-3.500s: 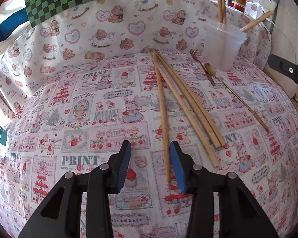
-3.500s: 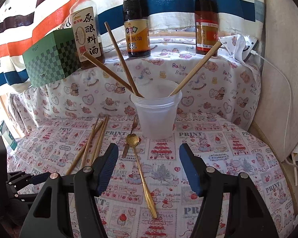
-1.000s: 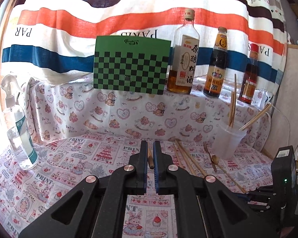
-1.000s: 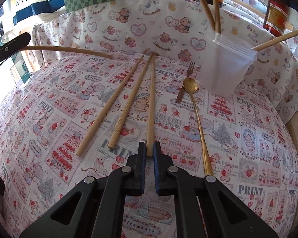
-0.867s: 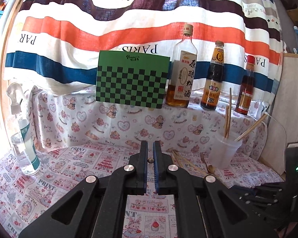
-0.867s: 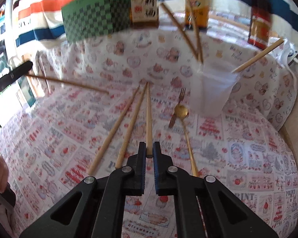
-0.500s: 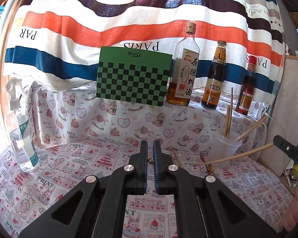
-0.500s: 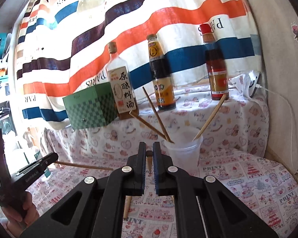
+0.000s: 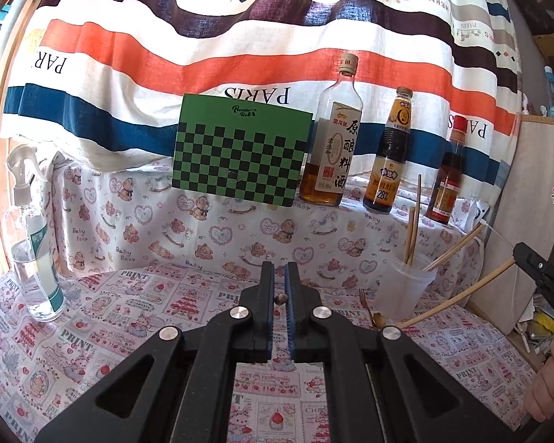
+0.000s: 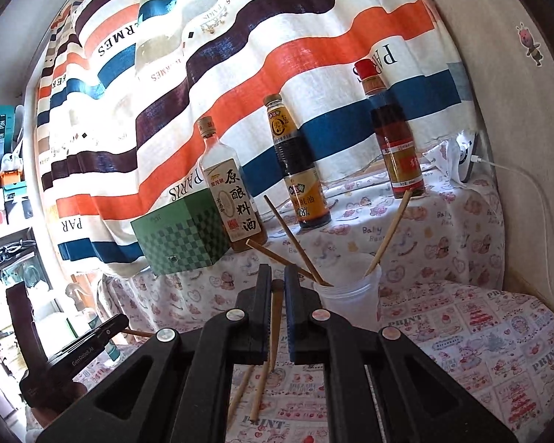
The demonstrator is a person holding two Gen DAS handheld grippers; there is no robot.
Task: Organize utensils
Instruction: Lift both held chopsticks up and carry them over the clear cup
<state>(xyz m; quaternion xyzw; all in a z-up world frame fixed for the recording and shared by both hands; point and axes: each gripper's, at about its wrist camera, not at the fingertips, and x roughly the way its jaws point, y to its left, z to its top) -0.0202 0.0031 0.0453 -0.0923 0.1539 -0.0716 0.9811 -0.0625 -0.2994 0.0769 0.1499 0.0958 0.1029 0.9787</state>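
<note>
My left gripper [image 9: 280, 277] is shut on a wooden chopstick [image 9: 280, 298], seen end-on between the jaws, raised above the table. My right gripper [image 10: 276, 277] is shut on another wooden chopstick [image 10: 275, 317] and holds it lifted, just left of the clear plastic cup [image 10: 345, 302]. The cup [image 9: 402, 288] holds three chopsticks. In the left wrist view the right gripper's body [image 9: 543, 273] shows at far right with its chopstick [image 9: 458, 295] slanting down toward the cup. Two chopsticks [image 10: 256, 391] lie on the cloth below the right gripper. A gold spoon [image 9: 378, 318] and fork [image 9: 363, 297] lie beside the cup.
Three sauce bottles [image 9: 332, 140] and a green checkered box [image 9: 236, 151] stand on the back ledge. A spray bottle [image 9: 33, 243] stands at the table's left. A beige wall panel [image 10: 517, 147] bounds the right side. A white charger and cable [image 10: 465, 162] rest on the ledge's right end.
Both grippers closed on a chopstick each and lifted them off the cloth. In the last half second the right gripper rose and tilted further, nearer the cup; the left stayed almost still.
</note>
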